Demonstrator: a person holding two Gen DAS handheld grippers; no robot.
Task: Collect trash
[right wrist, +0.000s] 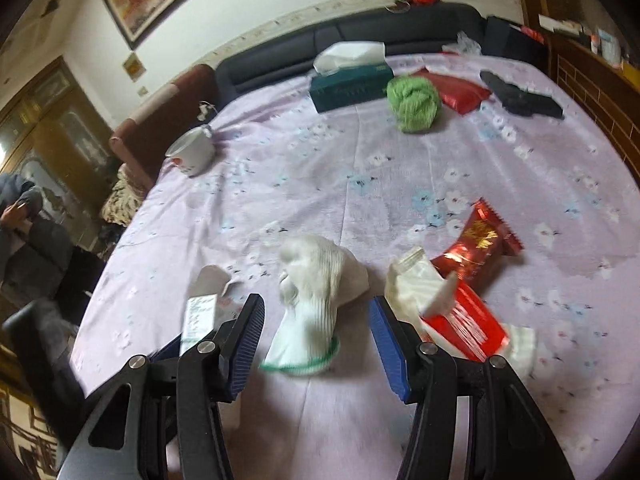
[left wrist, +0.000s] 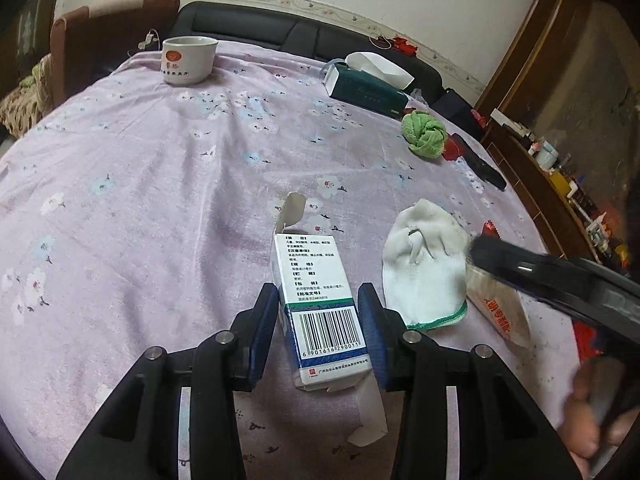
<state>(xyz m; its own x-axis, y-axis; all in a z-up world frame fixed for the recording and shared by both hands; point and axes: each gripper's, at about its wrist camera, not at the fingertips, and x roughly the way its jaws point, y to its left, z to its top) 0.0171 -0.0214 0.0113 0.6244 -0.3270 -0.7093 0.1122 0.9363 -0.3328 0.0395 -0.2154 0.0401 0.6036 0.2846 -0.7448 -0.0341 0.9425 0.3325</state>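
A white medicine box [left wrist: 320, 304] with a barcode and torn-open flaps lies on the purple flowered cloth [left wrist: 160, 200]. My left gripper [left wrist: 318, 296] is shut on its two long sides. The same box [right wrist: 200, 316] shows at the lower left of the right wrist view. My right gripper [right wrist: 316, 312] is open, with a white sock [right wrist: 316, 284] with a green cuff lying between its fingers, untouched. Just right of it are a white and red packet [right wrist: 452, 312] and a red foil wrapper [right wrist: 480, 240]. One dark right finger [left wrist: 520, 268] hangs over the packet [left wrist: 496, 304].
Farther back stand a white cup [left wrist: 188, 60], a green tissue box [left wrist: 368, 88], a green cloth ball [left wrist: 424, 134], a red pouch [right wrist: 452, 90] and a black object [right wrist: 520, 98]. A dark sofa [left wrist: 260, 28] lines the far edge. A person [right wrist: 24, 216] sits at the left.
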